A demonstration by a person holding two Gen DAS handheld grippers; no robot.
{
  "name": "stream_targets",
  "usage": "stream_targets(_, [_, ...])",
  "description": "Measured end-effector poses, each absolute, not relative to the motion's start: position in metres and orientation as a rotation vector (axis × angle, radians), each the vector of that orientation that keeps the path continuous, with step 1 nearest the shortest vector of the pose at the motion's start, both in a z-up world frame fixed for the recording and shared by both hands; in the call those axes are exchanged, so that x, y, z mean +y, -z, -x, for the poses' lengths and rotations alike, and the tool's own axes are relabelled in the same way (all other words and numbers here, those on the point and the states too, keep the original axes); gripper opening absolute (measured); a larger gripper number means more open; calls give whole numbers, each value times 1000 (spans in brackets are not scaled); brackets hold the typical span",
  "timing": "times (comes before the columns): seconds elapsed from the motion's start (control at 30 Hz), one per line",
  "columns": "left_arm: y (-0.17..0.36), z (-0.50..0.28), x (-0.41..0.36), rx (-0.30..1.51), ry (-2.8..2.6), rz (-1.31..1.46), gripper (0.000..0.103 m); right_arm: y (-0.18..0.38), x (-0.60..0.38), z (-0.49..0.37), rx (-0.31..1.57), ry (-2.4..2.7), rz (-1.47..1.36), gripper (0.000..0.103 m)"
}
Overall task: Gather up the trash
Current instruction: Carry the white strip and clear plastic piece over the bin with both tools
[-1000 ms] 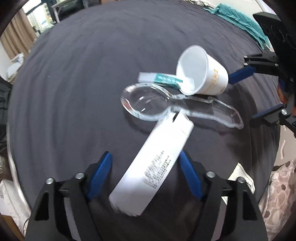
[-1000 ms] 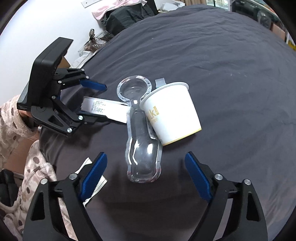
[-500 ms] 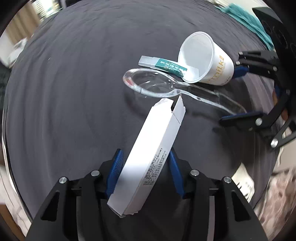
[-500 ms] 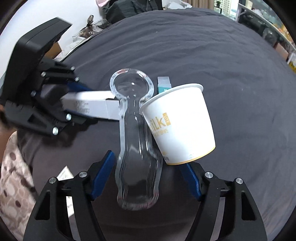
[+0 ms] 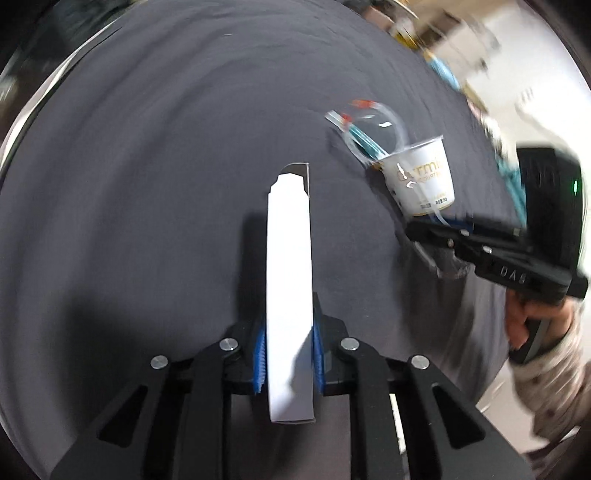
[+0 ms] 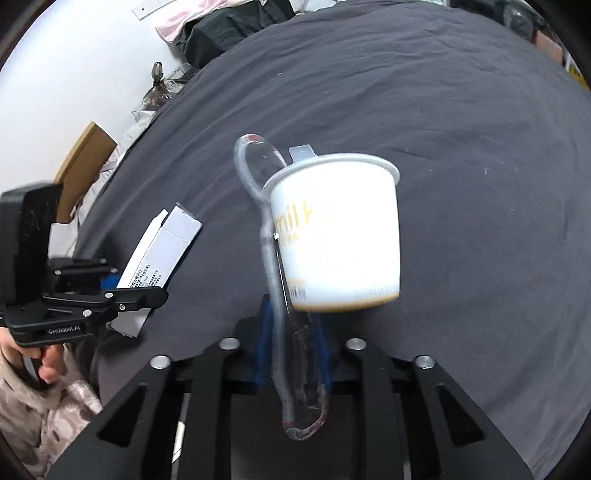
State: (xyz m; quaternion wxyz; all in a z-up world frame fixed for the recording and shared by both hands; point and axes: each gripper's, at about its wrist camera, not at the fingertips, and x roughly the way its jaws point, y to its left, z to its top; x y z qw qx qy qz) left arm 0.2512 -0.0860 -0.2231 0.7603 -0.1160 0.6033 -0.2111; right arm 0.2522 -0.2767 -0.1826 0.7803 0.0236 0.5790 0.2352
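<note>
My left gripper (image 5: pixel 288 360) is shut on a long white carton box (image 5: pixel 289 295) and holds it above the dark grey bedsheet (image 5: pixel 147 166); the box also shows in the right wrist view (image 6: pixel 157 254). My right gripper (image 6: pixel 293 354) is shut on a clear plastic blister shell (image 6: pixel 295 369), lifted off the sheet. A white paper cup (image 6: pixel 336 236) with gold lettering leans against the shell and rides up with it. In the left wrist view the cup (image 5: pixel 421 177) and shell (image 5: pixel 373 127) hang beyond the right gripper, with a teal wrapper (image 5: pixel 364 142) beside them.
A brown cardboard piece (image 6: pixel 83 162), dark clothes (image 6: pixel 229 26) and clutter lie past the bed's far edge. A white paper scrap (image 5: pixel 397 424) lies under the left gripper. The person's patterned sleeve (image 5: pixel 554 369) is at the right.
Both grippers closed fully and lifted. The left one raised the white box and turned it upright in view. The right one raised the clear shell, with the cup coming up alongside.
</note>
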Motion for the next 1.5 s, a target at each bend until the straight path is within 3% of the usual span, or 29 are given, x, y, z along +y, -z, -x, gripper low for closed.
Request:
stream_targets(0.27, [213, -199, -66, 1271, 370, 333, 19, 170, -280, -232, 1228, -616, -147, 8])
stream_targets(0.67, [157, -139, -5, 1115, 225, 467, 19, 118, -237, -212, 1109, -763, 10, 8])
stream_targets(1.5, [122, 55, 171, 868, -244, 709, 19, 75, -10, -138, 1066, -1160, 275, 8])
